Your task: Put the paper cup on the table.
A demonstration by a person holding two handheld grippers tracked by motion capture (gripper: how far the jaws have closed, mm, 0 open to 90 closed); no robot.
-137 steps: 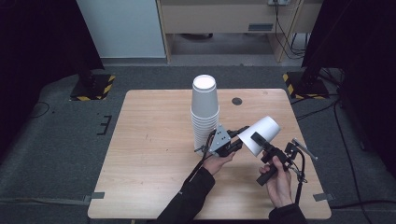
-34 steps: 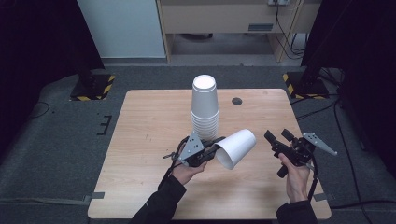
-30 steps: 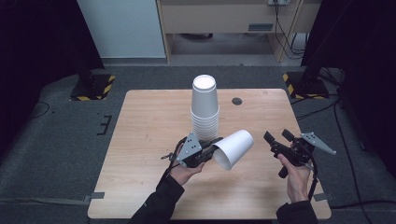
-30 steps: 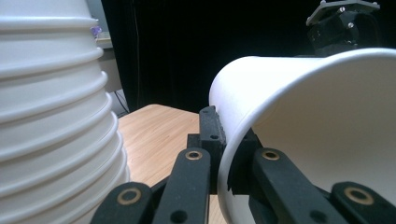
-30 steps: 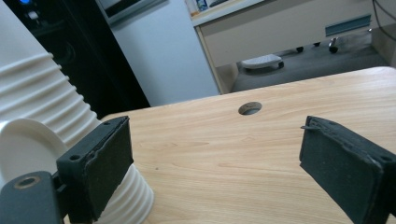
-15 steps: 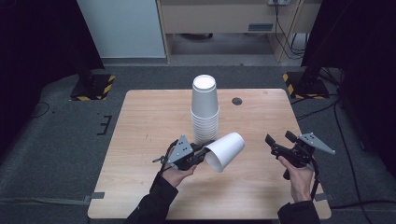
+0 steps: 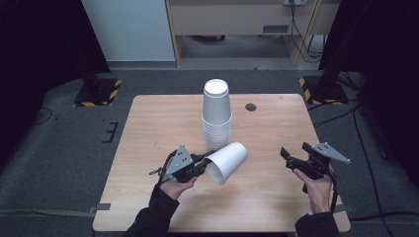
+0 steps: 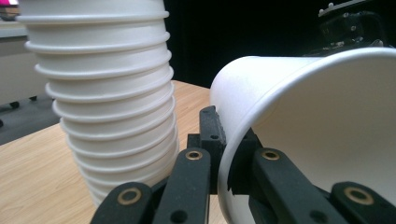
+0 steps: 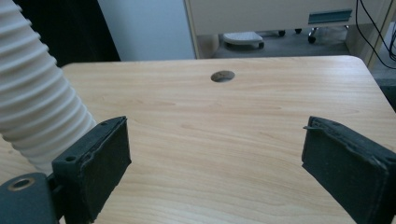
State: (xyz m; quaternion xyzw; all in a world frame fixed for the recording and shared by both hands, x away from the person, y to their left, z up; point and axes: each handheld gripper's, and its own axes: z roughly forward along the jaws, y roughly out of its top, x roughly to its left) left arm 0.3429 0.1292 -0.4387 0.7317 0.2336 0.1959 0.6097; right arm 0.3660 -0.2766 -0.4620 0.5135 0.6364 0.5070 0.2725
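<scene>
A tall stack of white paper cups point(image 7: 216, 116) stands upside down at the table's middle. Just in front of it my left gripper point(image 7: 204, 164) is shut on the rim of a single white cup point(image 7: 229, 159), which lies tilted on its side above the table, mouth toward me. In the left gripper view the black jaws pinch that cup's point(image 8: 317, 116) wall at the rim, one pad inside and one outside, with the stack point(image 8: 102, 93) close on the left. My right gripper point(image 7: 292, 159) hovers open and empty at the right; its pads point(image 9: 98, 161) stand wide apart over bare wood.
The wooden table point(image 7: 163, 123) has a small round hole point(image 7: 251, 106) behind and right of the stack. Dark floor, yellow-black striped stand feet point(image 7: 99, 91) and a cabinet lie beyond the far edge. The stack point(image 9: 32, 107) shows at the left of the right gripper view.
My left gripper has carried the single cup leftward, away from the right gripper. The right gripper, close to the cup several seconds ago, now stays apart at the right.
</scene>
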